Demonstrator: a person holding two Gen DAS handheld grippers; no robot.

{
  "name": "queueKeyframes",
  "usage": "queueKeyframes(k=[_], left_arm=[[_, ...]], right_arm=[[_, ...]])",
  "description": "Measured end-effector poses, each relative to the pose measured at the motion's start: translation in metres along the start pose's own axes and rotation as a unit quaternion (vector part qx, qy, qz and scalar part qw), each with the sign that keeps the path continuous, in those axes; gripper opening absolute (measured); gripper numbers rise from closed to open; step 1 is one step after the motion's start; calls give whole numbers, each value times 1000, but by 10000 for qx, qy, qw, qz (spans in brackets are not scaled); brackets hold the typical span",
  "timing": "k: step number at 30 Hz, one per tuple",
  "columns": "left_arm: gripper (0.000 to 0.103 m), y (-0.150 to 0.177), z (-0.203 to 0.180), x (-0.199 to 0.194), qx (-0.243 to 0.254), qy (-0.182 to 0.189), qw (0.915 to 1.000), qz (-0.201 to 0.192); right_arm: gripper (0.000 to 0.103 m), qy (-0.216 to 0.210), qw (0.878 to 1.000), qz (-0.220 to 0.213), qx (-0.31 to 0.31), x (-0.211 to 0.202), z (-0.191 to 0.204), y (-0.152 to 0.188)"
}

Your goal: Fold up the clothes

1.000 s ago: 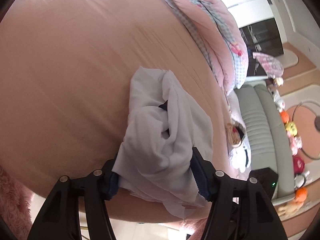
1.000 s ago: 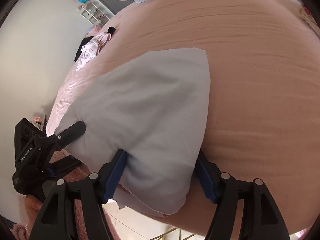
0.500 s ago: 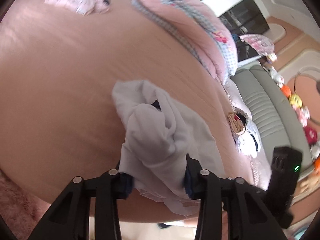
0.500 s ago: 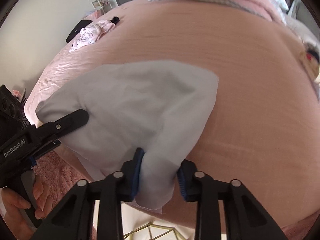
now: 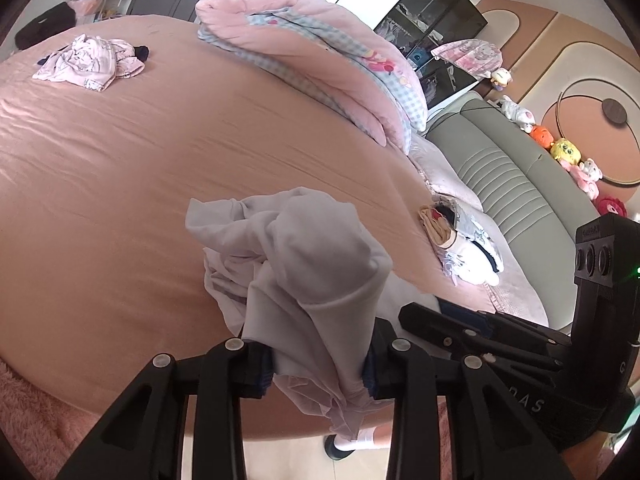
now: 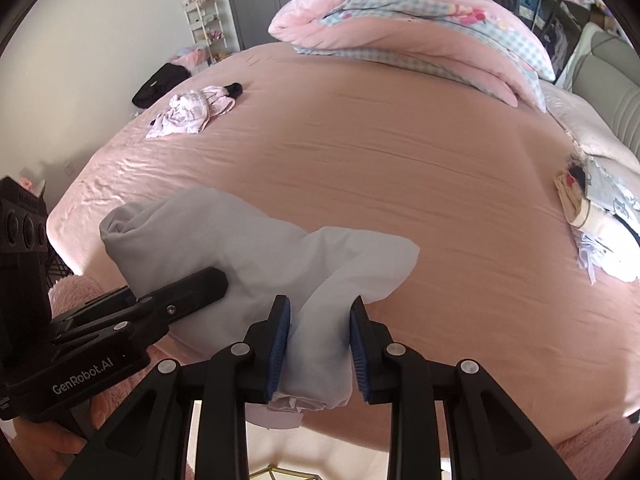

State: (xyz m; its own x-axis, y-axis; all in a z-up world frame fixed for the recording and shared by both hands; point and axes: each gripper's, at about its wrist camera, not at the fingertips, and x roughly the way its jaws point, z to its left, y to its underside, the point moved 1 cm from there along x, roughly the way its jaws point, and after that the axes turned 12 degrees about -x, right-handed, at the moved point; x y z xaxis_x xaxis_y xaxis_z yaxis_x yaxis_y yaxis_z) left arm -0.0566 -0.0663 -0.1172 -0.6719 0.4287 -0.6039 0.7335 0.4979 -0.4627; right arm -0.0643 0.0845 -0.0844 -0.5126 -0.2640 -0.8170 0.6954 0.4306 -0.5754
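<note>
A pale grey-lilac garment (image 5: pixel 312 264) hangs bunched above the near edge of the pink bed (image 5: pixel 120 160). In the left wrist view my left gripper (image 5: pixel 318 368) has its jaws closing on one gathered end of the cloth, pads pressing it. The right gripper's finger (image 5: pixel 424 312) shows just to its right. In the right wrist view my right gripper (image 6: pixel 319 344) is shut on another fold of the same garment (image 6: pixel 224 240), whose hem dangles below the pads. The left gripper (image 6: pixel 216 280) clamps the cloth on the left, held by a hand.
A folded pink duvet (image 5: pixel 320 48) lies at the far side of the bed. A crumpled pink patterned garment (image 5: pixel 88 64) sits far left, and a pile of clothes (image 5: pixel 464 236) lies by the grey padded headboard (image 5: pixel 500 172). A fluffy pink rug (image 5: pixel 24 412) is below the bed edge.
Both grippers closed on the garment and rose, lifting it off the sheet into a bunched shape. More of the room has come into view.
</note>
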Motion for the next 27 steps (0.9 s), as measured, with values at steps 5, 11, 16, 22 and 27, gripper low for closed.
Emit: queueKeyframes(k=[5, 11, 16, 22, 27], left_arm=[[28, 3, -10, 4, 186, -21, 9998, 41], [28, 1, 7, 6, -71, -233, 9997, 55], [28, 3, 24, 4, -285, -356, 9989, 74], [44, -6, 48, 6, -693, -749, 9946, 195], [46, -19, 55, -24, -814, -952, 9905, -560]], right_arm=[[28, 168, 9994, -300, -40, -22, -10, -2], [28, 132, 9995, 35, 292, -3, -27, 13], [28, 155, 9983, 297, 479, 13, -37, 21], [28, 223, 9985, 335, 385, 18, -30, 17], [28, 181, 9981, 492, 309, 28, -24, 18]])
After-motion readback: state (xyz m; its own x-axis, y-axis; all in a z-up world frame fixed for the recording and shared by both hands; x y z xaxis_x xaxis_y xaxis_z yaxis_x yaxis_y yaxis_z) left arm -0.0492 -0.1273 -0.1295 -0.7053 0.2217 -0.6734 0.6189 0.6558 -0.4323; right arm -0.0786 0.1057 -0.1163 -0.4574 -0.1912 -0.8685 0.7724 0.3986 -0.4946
